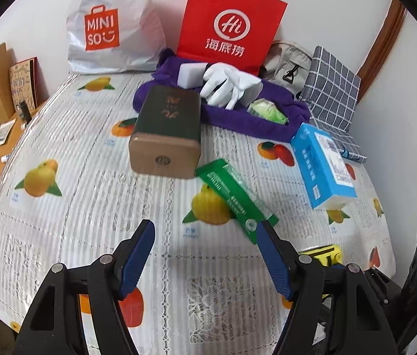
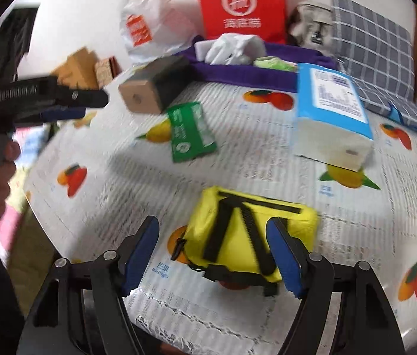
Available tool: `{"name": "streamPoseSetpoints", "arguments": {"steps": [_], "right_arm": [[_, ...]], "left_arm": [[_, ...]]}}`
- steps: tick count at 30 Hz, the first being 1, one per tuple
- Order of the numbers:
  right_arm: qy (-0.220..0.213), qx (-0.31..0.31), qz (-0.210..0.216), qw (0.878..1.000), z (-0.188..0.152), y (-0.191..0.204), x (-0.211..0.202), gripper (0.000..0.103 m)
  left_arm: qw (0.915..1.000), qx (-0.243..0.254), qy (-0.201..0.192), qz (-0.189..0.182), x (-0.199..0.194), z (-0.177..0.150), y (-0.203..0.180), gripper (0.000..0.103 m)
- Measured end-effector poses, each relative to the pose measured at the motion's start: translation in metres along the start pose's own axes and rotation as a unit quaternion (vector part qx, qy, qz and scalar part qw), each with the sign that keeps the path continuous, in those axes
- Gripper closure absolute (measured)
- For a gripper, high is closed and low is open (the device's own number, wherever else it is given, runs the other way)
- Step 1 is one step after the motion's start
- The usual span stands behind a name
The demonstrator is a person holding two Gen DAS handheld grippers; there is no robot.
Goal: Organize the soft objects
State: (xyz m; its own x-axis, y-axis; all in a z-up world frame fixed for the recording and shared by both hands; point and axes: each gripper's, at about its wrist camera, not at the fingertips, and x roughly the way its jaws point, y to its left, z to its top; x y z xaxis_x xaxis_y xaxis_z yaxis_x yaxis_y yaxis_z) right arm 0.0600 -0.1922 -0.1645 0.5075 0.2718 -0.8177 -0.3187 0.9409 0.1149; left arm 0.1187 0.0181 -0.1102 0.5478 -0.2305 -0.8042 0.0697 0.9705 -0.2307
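A purple towel (image 1: 238, 118) lies at the back of the table and holds a white glove (image 1: 226, 85), a white sponge block (image 1: 190, 72) and a green packet (image 1: 267, 109). A green tissue pack (image 1: 232, 195) lies just ahead of my open, empty left gripper (image 1: 205, 254). A blue tissue pack (image 1: 321, 162) lies to the right. In the right wrist view a yellow pouch with black straps (image 2: 238, 236) lies between the fingers of my open right gripper (image 2: 214, 251), which does not grip it. The left gripper (image 2: 69, 103) shows at the left there.
A brown and green box (image 1: 167, 136) lies mid-table on the fruit-print cloth (image 1: 75, 207). A white Miniso bag (image 1: 111, 26), a red paper bag (image 1: 229, 20), a beige bag (image 1: 288, 65) and a checked cloth (image 1: 332, 88) stand along the back wall.
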Motion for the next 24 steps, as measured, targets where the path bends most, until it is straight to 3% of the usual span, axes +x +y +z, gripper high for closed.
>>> {"name": "streamPoseSetpoints", "arguments": {"steps": [3,6,9,18,24], "right_arm": [[0.019,0.007,-0.016,1.0,-0.002,0.001,0.019,0.056],[0.001,0.012,-0.03,0.999,-0.006,-0.001,0.021,0.058],[-0.007,0.018,-0.022,1.0,-0.007,-0.006,0.02,0.067],[-0.026,0.049,-0.036,0.998,-0.009,-0.033,0.01,0.074],[-0.039,0.062,-0.04,0.997,-0.016,-0.056,0.008,0.074]], "left_arm": [[1.0,0.0,0.002,0.006,0.003,-0.003,0.001,0.034],[1.0,0.001,0.002,0.005,0.005,-0.004,-0.001,0.034],[0.9999,0.007,0.004,0.007,0.008,-0.005,-0.006,0.034],[0.9993,0.019,0.025,0.019,0.028,-0.01,-0.02,0.034],[0.9988,-0.002,0.045,0.02,0.052,-0.019,-0.024,0.034]]}}
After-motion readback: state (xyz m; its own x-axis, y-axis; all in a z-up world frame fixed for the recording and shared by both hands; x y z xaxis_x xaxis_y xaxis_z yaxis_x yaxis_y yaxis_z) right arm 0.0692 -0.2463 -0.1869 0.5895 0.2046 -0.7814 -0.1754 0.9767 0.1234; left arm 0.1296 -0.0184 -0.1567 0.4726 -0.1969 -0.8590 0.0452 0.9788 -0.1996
